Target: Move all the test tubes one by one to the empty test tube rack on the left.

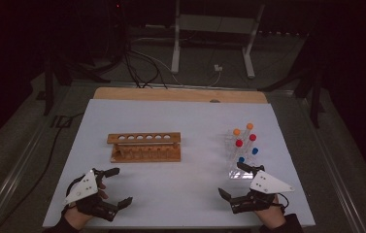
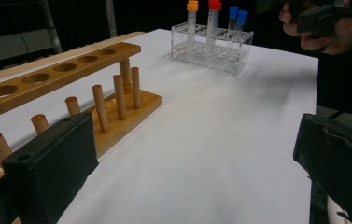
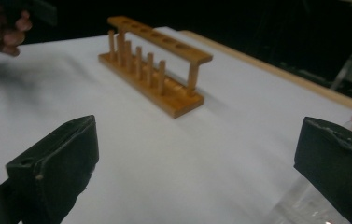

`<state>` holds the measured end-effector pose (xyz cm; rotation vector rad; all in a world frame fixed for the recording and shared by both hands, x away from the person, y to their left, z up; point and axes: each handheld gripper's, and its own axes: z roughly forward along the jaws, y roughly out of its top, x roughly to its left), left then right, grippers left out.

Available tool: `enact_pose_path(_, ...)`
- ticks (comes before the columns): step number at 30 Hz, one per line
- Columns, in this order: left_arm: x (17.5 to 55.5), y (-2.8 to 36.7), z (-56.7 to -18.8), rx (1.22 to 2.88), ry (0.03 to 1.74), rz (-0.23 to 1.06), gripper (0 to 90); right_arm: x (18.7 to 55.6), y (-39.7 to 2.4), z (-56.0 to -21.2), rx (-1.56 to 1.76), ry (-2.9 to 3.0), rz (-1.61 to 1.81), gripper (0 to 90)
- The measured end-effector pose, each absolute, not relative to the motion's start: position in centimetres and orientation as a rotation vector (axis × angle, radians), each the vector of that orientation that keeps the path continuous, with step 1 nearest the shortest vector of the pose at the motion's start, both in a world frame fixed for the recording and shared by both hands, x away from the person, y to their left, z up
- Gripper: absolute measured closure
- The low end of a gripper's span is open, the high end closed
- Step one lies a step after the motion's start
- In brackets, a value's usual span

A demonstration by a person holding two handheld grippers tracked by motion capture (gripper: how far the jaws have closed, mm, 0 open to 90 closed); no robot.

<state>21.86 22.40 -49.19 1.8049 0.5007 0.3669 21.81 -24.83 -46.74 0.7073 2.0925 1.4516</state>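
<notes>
Both grippers sit low at the near edge of the white table top (image 1: 190, 116), the left gripper (image 1: 114, 186) with jaws spread wide and nothing between them, just in front of the near-left corner of the wooden test tube rack (image 1: 145, 146), whose holes stand empty. Over on the other side the right gripper (image 1: 234, 180) is wide open too and grips nothing, one jaw right up beside the clear plastic rack (image 1: 241, 154), which carries capped tubes (image 1: 239, 143) in orange, red and blue, standing upright and well apart from the wooden one.
</notes>
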Motion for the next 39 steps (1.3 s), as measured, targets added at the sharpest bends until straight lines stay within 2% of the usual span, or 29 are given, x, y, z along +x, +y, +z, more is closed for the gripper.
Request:
enact_pose_path(16,21.9,22.4,-49.2,1.806,0.503,0.367,0.4,22.3,-25.9,-46.1,0.952,1.924,1.37,2.9)
enact_pose_path(17,21.9,22.4,-49.2,1.806,0.504,0.368,0.4,22.5,-26.0,-46.1,1.019,1.918,1.323,6.0)
enact_pose_path(21,21.9,22.4,-49.2,1.802,0.506,0.367,0.4,22.7,-25.9,-46.2,1.089,1.919,1.275,7.6)
enact_pose_path(22,21.9,22.4,-49.2,1.802,0.506,0.366,0.4,22.8,-25.8,-46.2,1.129,1.911,1.238,14.2)
enact_pose_path(24,21.9,22.4,-49.2,1.802,0.507,0.367,0.4,22.9,-25.7,-46.2,1.171,1.905,1.198,17.2)
enact_pose_path(29,21.9,22.4,-49.2,1.803,0.506,0.368,0.4,23.2,-25.7,-46.2,1.283,1.881,1.12,35.9)
enact_pose_path(30,21.9,22.4,-49.2,1.804,0.505,0.37,0.4,23.2,-25.7,-46.2,1.283,1.881,1.12,35.9)
enact_pose_path(31,21.9,22.4,-49.2,1.803,0.506,0.369,0.4,23.4,-25.8,-46.3,1.321,1.875,1.102,41.1)
enact_pose_path(39,22.0,22.4,-49.2,1.803,0.509,0.369,0.4,23.8,-25.5,-46.4,1.363,1.928,1.06,59.7)
